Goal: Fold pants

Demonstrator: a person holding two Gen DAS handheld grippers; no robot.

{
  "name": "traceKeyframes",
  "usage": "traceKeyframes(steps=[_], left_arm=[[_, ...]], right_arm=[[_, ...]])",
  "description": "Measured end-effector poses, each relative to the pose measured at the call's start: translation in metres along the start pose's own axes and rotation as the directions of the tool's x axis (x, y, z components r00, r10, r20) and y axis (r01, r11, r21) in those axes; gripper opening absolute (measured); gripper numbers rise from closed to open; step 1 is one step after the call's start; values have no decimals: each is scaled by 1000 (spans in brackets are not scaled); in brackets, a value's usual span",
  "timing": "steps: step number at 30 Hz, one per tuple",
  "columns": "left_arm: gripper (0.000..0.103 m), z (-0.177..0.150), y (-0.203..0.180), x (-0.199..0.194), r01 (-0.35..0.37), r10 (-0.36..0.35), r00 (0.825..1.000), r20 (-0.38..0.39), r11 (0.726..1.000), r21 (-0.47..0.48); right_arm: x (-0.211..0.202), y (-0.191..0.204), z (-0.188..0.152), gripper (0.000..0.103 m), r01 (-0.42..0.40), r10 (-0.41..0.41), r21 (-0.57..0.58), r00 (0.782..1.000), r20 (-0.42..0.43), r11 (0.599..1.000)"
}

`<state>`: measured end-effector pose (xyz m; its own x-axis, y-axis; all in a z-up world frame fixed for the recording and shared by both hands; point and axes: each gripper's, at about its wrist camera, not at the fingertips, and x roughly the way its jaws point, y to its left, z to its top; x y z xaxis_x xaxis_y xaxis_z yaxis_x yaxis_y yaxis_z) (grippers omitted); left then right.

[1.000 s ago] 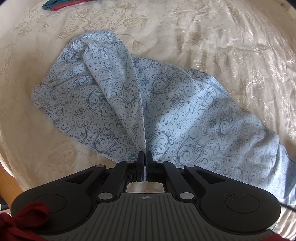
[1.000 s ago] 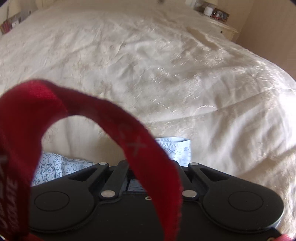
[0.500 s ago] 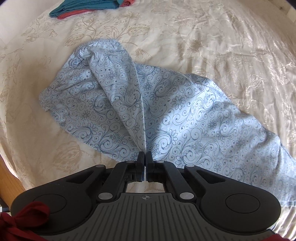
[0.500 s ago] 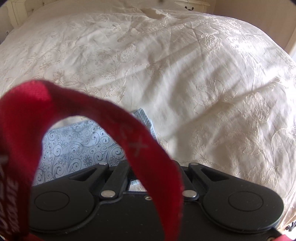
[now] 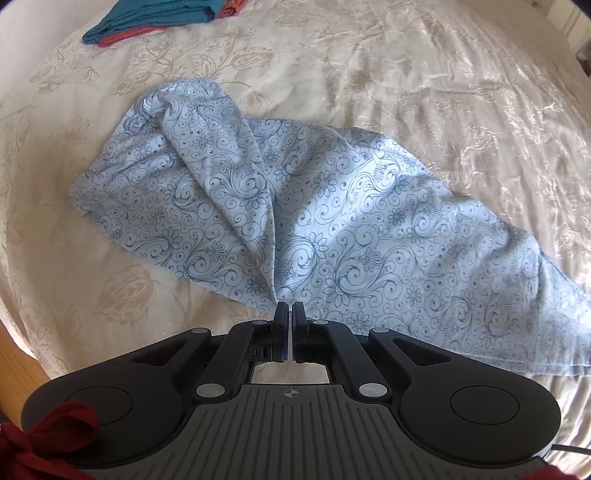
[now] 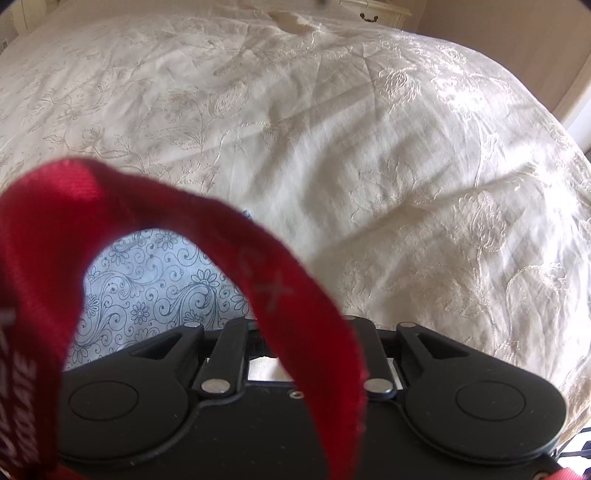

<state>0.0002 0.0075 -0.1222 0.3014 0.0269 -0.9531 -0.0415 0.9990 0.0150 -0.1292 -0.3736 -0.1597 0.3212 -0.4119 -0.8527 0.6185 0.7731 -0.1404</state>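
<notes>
Left claw pinching the pants, bunched on the bed.
We can't tell the right claw's state, the red strap hides it; uneven pulling might worsen that twisted ridge above our pinch.

Pants on bedspread; folded clothes far behind

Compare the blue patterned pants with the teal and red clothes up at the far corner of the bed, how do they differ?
The blue patterned pants carry a swirl-and-flower print; the teal and red clothes are plain. The pants lie loose and rumpled; the far clothes sit in a flat folded stack. The left hand-held gripper is shut on the pants' near edge; nothing touches the stack. Both rest on the cream bedspread.
</notes>
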Motion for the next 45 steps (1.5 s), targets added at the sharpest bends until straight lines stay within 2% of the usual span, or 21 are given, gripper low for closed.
traceKeyframes(steps=[2, 5, 8, 12, 18, 23, 24, 26, 27, 30, 33, 35, 40, 45], left_arm=[[2, 0, 4, -7, -9, 9, 1000, 22, 1000, -6], [2, 4, 17, -12, -10, 11, 999, 39, 999, -35], [2, 15, 36, -11, -28, 31, 998, 51, 998, -52], [2, 35, 70, -4, -54, 59, 996, 67, 996, -71], [2, 81, 129, 13, -67, 73, 995, 72, 994, -85], [2, 126, 170, 37, -55, 60, 996, 71, 996, -63], [2, 134, 176, 42, -55, 59, 996, 73, 997, -51], [2, 150, 186, 52, -48, 50, 996, 73, 998, -28], [2, 156, 190, 56, -38, 39, 997, 72, 999, -19], [2, 171, 202, 66, -16, 15, 997, 71, 1000, 9], [2, 180, 211, 69, 22, -24, 997, 70, 999, 27], [2, 184, 216, 72, 75, -76, 995, 59, 997, 18], [2, 183, 212, 88, 175, -175, 985, 5, 984, 27], [2, 180, 207, 104, 239, -238, 970, -50, 971, 25]], right_arm=[[-9, 1, 2, 28, -1, 0, 10, 999, 37, 1000], [-25, 10, 11, 28, -50, 51, -5, 995, 91, 999], [-37, 32, 18, 28, -131, 137, -58, 982, 129, 990], [-52, 74, 26, 28, -248, 264, -124, 953, 146, 961], [-75, 164, 30, 29, -395, 429, -229, 895, 121, 890], [-100, 256, 30, 30, -501, 548, -312, 832, 82, 807], [-103, 273, 30, 31, -518, 569, -329, 819, 74, 789], [-108, 308, 29, 41, -557, 610, -349, 791, 56, 754], [-109, 324, 28, 42, -577, 629, -353, 776, 44, 736], [-109, 369, 28, 42, -607, 657, -370, 754, 14, 704], [-106, 406, 22, 42, -625, 667, -381, 744, -28, 681], [-103, 430, 20, 42, -641, 671, -376, 739, -64, 670], [-89, 471, 17, 49, -668, 672, -373, 727, -142, 644], [-68, 505, 18, 49, -684, 659, -387, 720, -218, 619]])
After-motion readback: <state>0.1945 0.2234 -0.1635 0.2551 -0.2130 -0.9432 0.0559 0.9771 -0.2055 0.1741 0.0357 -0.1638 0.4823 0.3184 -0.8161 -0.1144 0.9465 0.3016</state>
